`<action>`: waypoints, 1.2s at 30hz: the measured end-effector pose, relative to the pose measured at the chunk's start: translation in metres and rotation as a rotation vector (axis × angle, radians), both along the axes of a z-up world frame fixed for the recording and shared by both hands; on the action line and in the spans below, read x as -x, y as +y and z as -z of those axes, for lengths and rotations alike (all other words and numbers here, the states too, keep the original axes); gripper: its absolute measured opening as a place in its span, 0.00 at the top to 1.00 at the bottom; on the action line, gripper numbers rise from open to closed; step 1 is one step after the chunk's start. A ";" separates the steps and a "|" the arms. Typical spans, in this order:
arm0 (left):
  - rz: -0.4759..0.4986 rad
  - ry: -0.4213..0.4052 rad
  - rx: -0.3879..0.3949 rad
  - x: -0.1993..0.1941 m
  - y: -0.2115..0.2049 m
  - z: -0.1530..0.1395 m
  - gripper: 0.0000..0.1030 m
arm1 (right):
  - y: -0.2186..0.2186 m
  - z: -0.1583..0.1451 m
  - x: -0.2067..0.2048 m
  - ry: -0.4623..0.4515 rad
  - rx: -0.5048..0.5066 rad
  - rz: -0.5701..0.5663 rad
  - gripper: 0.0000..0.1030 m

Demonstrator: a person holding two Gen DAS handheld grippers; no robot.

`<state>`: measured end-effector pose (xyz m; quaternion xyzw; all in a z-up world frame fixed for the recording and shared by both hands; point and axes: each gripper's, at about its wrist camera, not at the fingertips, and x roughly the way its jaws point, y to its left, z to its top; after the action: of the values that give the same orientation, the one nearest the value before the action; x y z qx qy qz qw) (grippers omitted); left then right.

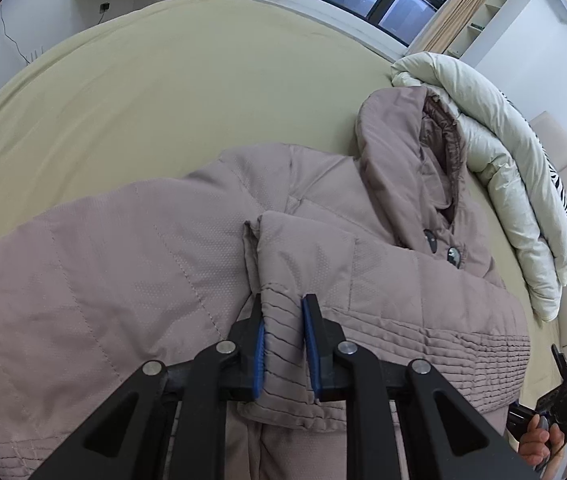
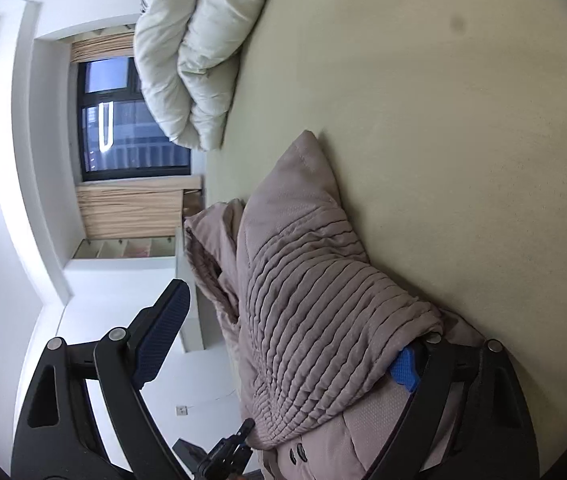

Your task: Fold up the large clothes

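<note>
Bed (image 1: 203,80) bears jacket (image 1: 123,260), seemingly clamped.

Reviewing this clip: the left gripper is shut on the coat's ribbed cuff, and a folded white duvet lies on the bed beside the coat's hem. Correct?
Not quite. In the left wrist view the duvet lies beside the coat's hood, not its hem. The left gripper is indeed shut on the ribbed cuff.

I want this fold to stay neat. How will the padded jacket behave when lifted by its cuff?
The jacket looks quilted and puffy, so probably floppy and light for its bulk. The ribbed cuff bunches between the left gripper pads, so the sleeve would likely drape and spring back.
</note>
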<state>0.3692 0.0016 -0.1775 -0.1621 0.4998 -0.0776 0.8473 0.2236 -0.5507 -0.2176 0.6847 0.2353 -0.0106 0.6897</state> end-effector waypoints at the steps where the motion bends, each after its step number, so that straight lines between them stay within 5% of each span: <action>1: 0.000 0.002 -0.004 0.001 0.000 0.001 0.81 | 0.003 -0.004 0.001 0.007 0.035 -0.023 0.17; 5: 0.027 0.004 -0.016 0.000 0.001 0.003 0.78 | 0.036 -0.047 0.005 0.143 0.190 -0.122 0.17; 10: 0.026 0.002 -0.028 0.000 -0.002 0.006 0.76 | 0.057 -0.117 -0.008 0.065 0.406 -0.176 0.15; 14: 0.036 -0.002 -0.041 0.000 -0.003 0.008 0.74 | 0.060 -0.103 -0.081 0.060 0.417 -0.256 0.15; 16: 0.043 -0.006 -0.049 -0.002 -0.006 0.010 0.68 | 0.061 -0.069 -0.103 0.168 0.458 -0.295 0.15; 18: 0.056 -0.005 -0.037 -0.003 -0.005 0.010 0.64 | 0.060 -0.037 -0.107 0.172 0.432 -0.313 0.15; 22: 0.027 -0.033 -0.013 0.013 0.017 -0.012 0.49 | 0.082 -0.077 -0.096 0.228 0.584 -0.351 0.15; 27: -0.070 -0.112 0.019 0.087 0.096 -0.051 0.35 | 0.139 -0.151 -0.046 0.079 0.729 -0.385 0.15; 36: -0.584 -0.044 0.038 0.270 0.325 -0.041 0.35 | 0.266 -0.159 0.050 -0.018 0.616 -0.569 0.15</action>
<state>0.0988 0.3270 -0.1361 -0.3134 0.4118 0.1568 0.8412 0.1739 -0.2850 -0.0588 0.3541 0.3947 0.1166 0.8398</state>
